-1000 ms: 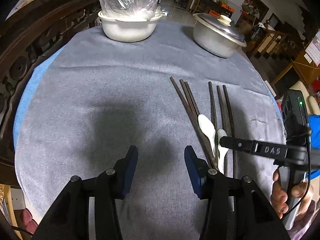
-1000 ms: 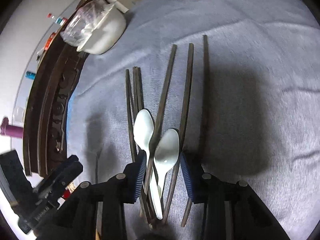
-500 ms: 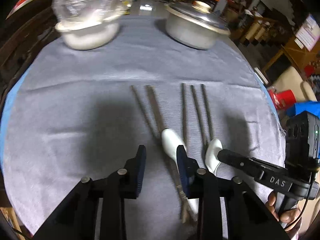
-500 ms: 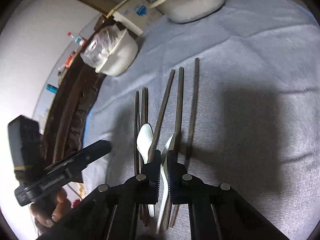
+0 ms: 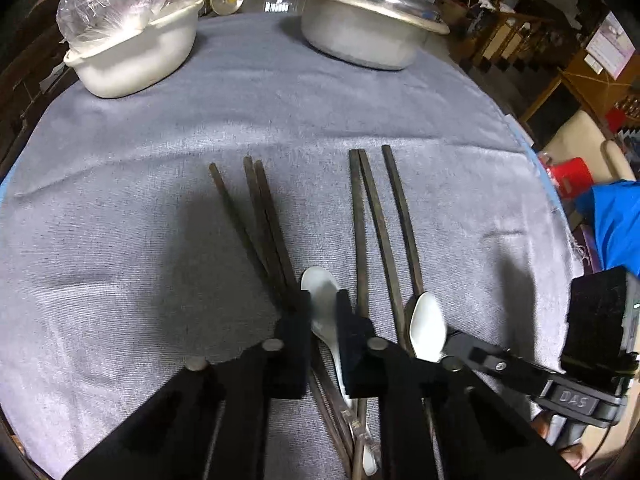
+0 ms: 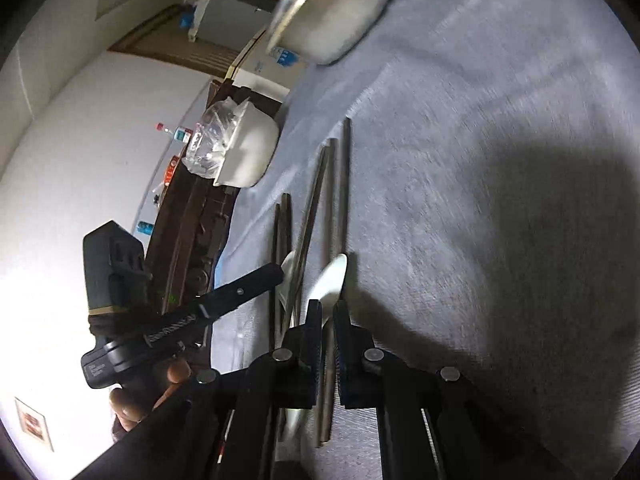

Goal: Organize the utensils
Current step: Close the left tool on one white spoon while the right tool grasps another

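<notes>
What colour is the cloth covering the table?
The table cloth is grey-blue, clearest in the left wrist view.

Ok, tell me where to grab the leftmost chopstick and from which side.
Take the leftmost chopstick near its far end, from above, pinching across its width. It lies flat on the grey cloth, and only there does it splay clear of the neighbouring pair.

Occluded and blurred regions, both wrist views

The left spoon (image 5: 320, 300) is losing its handle behind the left gripper (image 5: 323, 312); the chopsticks (image 5: 376, 240) are running under both tools at their near ends; motion blur is smearing the lidded pot (image 6: 332, 20) and the right spoon (image 6: 330, 284).
</notes>
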`<state>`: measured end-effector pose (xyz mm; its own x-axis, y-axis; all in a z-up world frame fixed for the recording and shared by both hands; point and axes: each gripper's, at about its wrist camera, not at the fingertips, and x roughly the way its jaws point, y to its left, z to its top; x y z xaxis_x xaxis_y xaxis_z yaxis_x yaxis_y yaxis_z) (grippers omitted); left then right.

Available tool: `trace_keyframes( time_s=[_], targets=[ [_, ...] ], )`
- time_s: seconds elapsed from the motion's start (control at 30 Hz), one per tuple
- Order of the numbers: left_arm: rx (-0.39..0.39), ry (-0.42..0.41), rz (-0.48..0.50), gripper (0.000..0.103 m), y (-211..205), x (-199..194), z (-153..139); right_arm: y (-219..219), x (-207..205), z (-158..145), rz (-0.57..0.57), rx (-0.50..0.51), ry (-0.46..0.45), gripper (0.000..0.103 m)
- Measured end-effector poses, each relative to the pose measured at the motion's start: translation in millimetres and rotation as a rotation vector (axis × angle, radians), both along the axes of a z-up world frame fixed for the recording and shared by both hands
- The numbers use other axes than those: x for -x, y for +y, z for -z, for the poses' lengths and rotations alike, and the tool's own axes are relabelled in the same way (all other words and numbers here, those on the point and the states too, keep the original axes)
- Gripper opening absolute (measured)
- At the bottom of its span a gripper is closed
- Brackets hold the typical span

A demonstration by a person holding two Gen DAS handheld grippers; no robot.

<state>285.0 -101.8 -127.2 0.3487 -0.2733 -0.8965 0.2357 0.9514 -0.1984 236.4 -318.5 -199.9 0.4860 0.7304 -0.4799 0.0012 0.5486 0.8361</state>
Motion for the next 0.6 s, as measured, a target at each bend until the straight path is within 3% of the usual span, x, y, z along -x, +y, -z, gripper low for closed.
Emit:
trace_keyframes(
  time_s=[0.13,0.2,0.33,0.53,0.6],
  targets=[
    [-0.012,-0.021,0.011,0.002,0.2,2.8,-2.6,-1.9,1.1,-8.4,0.010,0.007,0.003,0.012],
    [-0.004,-0.034,0.012,0.002,3.1,4.7,-4.2,-3.7,1.2,-12.6,0.021,0.021,0.007,0.030],
    [-0.016,-0.048,0.017,0.001,9.5,8.4,-4.9,-1.3,-4.6,-23.2,0.035,0.109,0.018,0.050],
    [0.044,-0.048,0.035,0.001,23.3,10.8,-12.3,22.7,-21.2,-34.9,-0.026,0.268,0.053,0.052],
    [0.065,-0.045,0.047,0.002,20.8,10.6,-16.0,34.6,-25.7,-38.8,-0.040,0.354,0.059,0.042]
  ],
)
